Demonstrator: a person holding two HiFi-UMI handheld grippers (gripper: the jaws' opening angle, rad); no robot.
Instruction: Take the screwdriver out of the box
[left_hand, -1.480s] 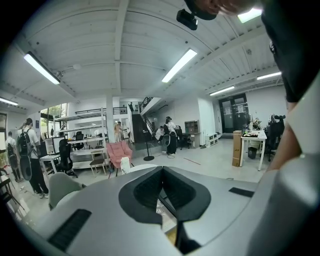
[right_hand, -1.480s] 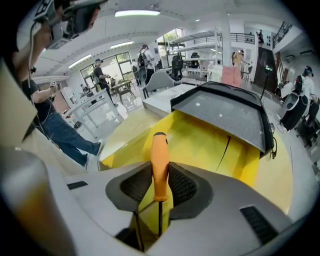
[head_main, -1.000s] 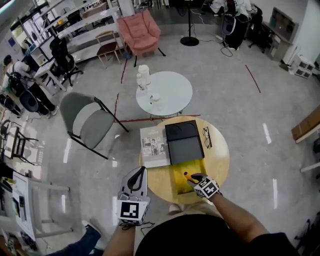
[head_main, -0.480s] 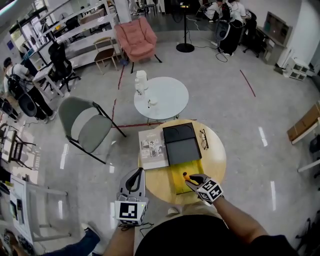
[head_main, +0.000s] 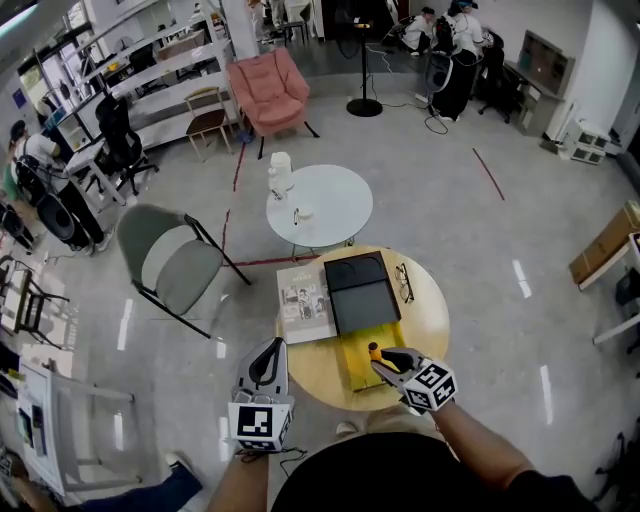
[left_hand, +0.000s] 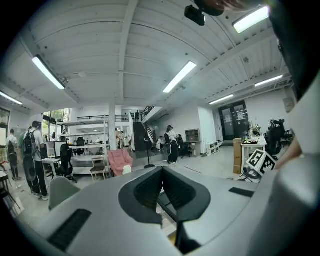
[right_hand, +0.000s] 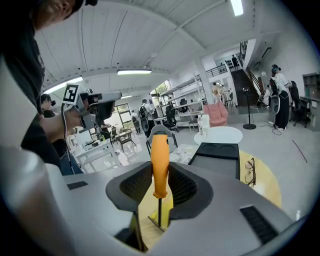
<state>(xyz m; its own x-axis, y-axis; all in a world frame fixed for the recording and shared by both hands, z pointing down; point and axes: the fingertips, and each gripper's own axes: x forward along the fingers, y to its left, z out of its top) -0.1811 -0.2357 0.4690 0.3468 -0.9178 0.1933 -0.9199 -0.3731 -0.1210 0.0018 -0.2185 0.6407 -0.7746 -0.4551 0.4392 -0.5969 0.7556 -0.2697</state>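
Right gripper (head_main: 382, 358) jaws pinch screwdriver (right_hand: 160, 162) handle over box (head_main: 355, 372); best lift straight, tip clear of rim. Left gripper (head_main: 268, 360) jaws together, empty.

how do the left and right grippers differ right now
The left gripper has its jaws together with nothing between them, while the right gripper is clamped on the orange-handled screwdriver. The left gripper is by the left edge of the wooden table, while the right gripper is over the yellow box. Both carry a cube with square markers.
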